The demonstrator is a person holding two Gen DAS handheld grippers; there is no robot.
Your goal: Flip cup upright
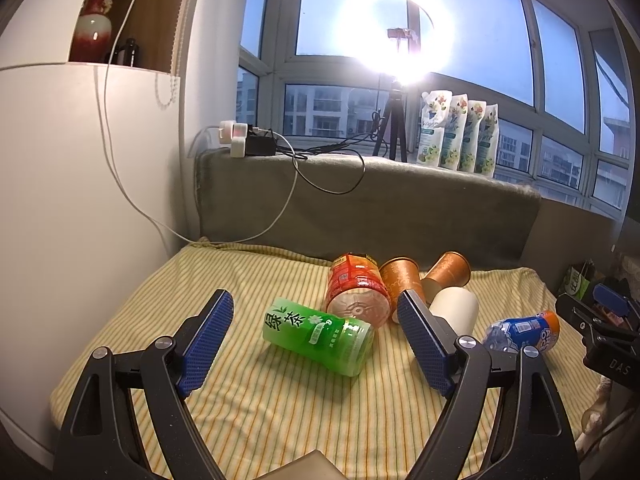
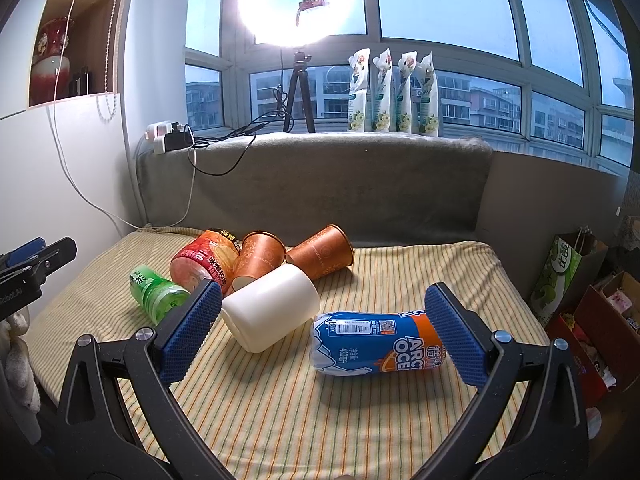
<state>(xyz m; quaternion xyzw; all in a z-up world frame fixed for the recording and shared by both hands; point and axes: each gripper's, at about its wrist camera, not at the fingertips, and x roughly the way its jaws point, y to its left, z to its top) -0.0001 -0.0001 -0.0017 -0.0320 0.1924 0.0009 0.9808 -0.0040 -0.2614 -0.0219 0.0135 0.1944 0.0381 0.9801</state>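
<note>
Several cups lie on their sides on a yellow striped cloth [image 1: 280, 408]. A green cup [image 1: 320, 334] lies between the fingers of my open left gripper [image 1: 316, 332], slightly ahead of them. Behind it lie a red cup [image 1: 356, 292], two orange paper cups [image 1: 402, 280] [image 1: 448, 270], a white cup [image 1: 456, 308] and a blue cup [image 1: 520, 330]. In the right wrist view my open right gripper [image 2: 324, 320] is just short of the white cup [image 2: 272, 312] and the blue cup [image 2: 376, 344]. The green cup [image 2: 158, 292] lies at the left.
A grey cushioned ledge [image 2: 320, 184] backs the cloth, with a power strip and cables [image 1: 248, 140], a ring light on a tripod [image 2: 298, 92] and several pouches [image 2: 392, 92]. A white cabinet [image 1: 80, 200] stands left. Bags and boxes [image 2: 592, 300] sit right of the cloth.
</note>
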